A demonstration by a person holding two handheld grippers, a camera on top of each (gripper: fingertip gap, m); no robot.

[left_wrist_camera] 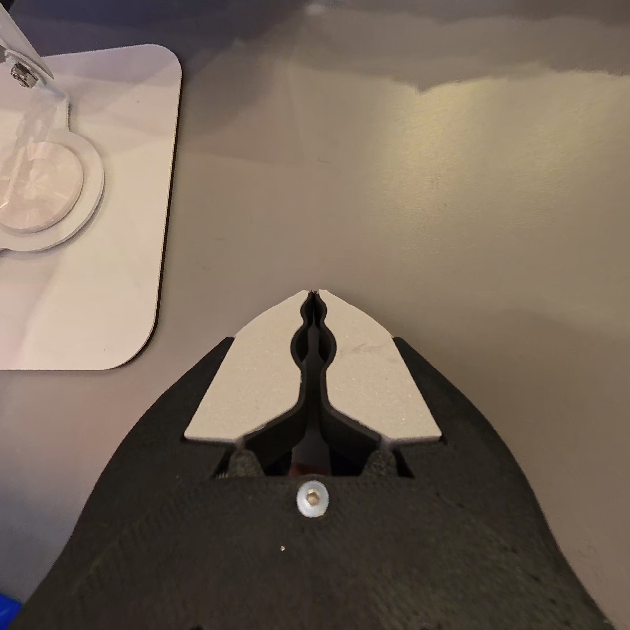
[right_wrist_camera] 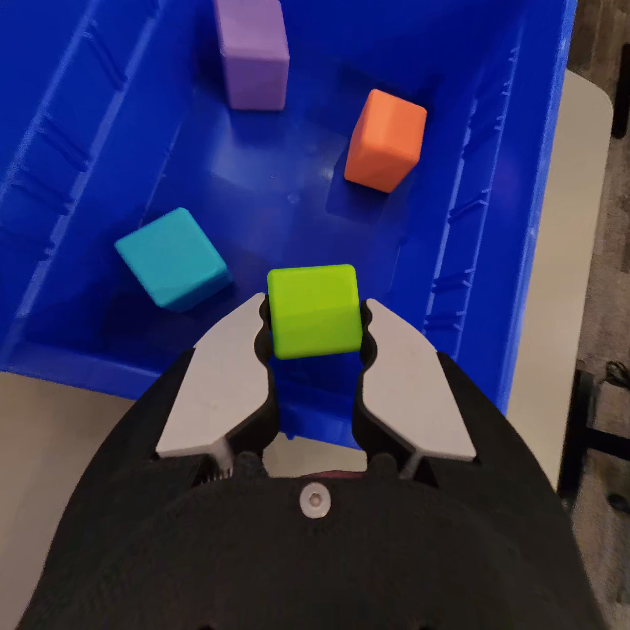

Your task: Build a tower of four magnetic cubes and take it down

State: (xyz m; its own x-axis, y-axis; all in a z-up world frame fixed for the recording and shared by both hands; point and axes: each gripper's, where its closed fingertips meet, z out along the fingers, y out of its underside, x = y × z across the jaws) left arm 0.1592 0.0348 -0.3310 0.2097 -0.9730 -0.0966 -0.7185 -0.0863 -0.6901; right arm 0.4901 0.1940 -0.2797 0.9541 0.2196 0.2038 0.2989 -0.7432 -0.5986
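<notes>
Our right gripper (right_wrist_camera: 314, 312) clamps the green cube (right_wrist_camera: 313, 312) above the blue bin (right_wrist_camera: 477, 238) — likely as tower base — leaving teal (right_wrist_camera: 170, 260), orange (right_wrist_camera: 385, 139), purple (right_wrist_camera: 254, 58) cubes inside; our left gripper (left_wrist_camera: 314, 292), clenched empty, waits over the tabletop (left_wrist_camera: 409, 204).

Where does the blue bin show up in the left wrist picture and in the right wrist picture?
Left wrist view: only a small corner of the blue bin at the bottom left edge.
Right wrist view: it fills the upper frame, its wall at right, cubes inside.
Shared landmark: the pale table the bin sits on.
</notes>
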